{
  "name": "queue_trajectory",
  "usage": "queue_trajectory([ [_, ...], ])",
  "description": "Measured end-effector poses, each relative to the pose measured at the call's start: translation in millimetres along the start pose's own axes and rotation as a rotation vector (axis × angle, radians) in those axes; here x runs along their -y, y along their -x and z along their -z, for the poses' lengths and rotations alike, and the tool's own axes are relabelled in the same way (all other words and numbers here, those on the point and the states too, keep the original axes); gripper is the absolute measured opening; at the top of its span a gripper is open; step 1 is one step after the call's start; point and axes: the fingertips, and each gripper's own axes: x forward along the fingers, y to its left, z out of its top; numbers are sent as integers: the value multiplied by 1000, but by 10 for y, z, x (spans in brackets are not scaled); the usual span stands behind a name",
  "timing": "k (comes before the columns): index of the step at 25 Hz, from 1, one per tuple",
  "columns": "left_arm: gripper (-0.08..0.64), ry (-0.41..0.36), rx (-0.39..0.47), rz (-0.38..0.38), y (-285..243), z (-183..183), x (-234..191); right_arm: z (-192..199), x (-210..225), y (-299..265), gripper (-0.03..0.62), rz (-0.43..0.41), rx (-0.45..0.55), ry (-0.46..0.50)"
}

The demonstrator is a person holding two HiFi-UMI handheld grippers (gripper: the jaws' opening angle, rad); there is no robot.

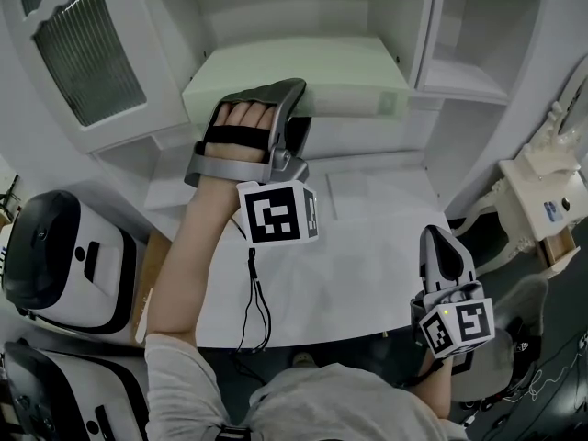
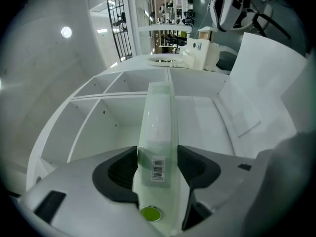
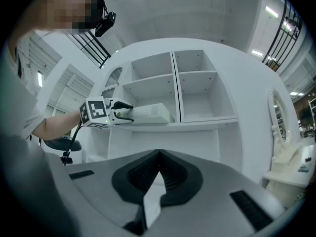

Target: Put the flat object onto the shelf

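The flat object is a pale green box point(image 1: 312, 76) with a barcode label, lying on the white shelf board point(image 1: 377, 159) of a cabinet. My left gripper point(image 1: 296, 108) grips its near end, one jaw on each side. In the left gripper view the box point(image 2: 159, 117) fills the gap between the dark pads point(image 2: 118, 169) of the left gripper point(image 2: 157, 164) and runs into the shelf. The right gripper view shows the box point(image 3: 154, 113) and the left gripper point(image 3: 121, 111) up on the shelf point(image 3: 202, 125). My right gripper point(image 1: 439, 239) hangs low over the white table point(image 1: 367, 255), shut and empty point(image 3: 158, 154).
The cabinet has several open compartments point(image 3: 200, 90) and a ribbed-glass door point(image 1: 87, 53) at the left. Two white-and-black devices point(image 1: 60, 265) stand at the lower left. A white vanity point(image 1: 542, 191) is at the right.
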Motion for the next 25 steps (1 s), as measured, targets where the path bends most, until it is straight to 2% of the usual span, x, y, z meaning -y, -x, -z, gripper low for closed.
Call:
queue_trajectory([
  [21, 265, 3, -35, 14, -542, 72, 72, 15, 183, 8, 9, 60, -7, -3],
  [25, 267, 27, -27, 8, -549, 64, 60, 16, 207, 24, 9, 61, -9, -1],
])
